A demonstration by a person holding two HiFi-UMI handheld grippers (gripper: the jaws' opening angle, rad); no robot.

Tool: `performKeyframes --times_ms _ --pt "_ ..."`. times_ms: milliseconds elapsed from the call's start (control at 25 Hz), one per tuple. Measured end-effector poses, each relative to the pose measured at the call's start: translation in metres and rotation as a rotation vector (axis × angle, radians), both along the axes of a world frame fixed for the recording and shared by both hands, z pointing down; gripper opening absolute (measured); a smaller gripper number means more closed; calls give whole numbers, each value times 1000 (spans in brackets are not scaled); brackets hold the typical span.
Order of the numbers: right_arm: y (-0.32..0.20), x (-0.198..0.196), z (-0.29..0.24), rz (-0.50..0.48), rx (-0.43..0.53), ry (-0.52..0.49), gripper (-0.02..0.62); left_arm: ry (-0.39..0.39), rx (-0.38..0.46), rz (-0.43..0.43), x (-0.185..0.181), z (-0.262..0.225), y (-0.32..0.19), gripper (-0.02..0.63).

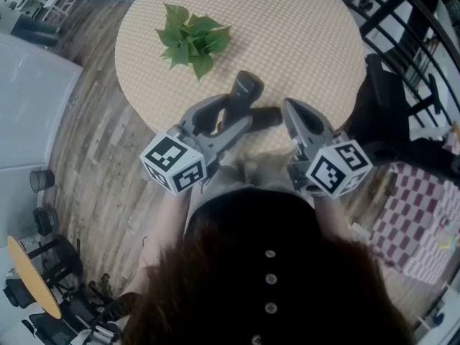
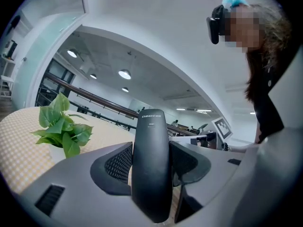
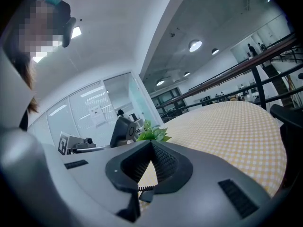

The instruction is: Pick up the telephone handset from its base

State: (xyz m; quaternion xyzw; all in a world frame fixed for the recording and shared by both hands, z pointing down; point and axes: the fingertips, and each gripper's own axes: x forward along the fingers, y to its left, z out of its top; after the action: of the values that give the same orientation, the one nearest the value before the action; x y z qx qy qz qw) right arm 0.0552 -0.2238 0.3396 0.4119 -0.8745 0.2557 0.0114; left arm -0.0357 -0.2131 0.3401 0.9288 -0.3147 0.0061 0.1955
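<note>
Head view: at near edge of round yellow-checked table (image 1: 302, 34), right gripper (image 3: 151, 148) pinched together, empty; left gripper (image 2: 152, 162) just beside, 2 jaws clamped on black plastic telephone handset (image 2: 150, 136), long axis upright along jaws; base not visible

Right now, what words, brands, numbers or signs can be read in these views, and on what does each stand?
"CHINOE": brand print near the top of the handset, left gripper view; the small characters after it are too small to read.
Short code beneath it on the handset: too small to read.
Sheet in the background, right gripper view: print blurred, unreadable.
Left cube and right cube: black-and-white patterns only, no words.
</note>
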Motion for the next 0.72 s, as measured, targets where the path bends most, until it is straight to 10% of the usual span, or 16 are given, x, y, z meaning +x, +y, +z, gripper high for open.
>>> performKeyframes --times_ms 720 --pt "8 -5 -10 -2 39 -10 9 85 81 -2 -2 -28 9 253"
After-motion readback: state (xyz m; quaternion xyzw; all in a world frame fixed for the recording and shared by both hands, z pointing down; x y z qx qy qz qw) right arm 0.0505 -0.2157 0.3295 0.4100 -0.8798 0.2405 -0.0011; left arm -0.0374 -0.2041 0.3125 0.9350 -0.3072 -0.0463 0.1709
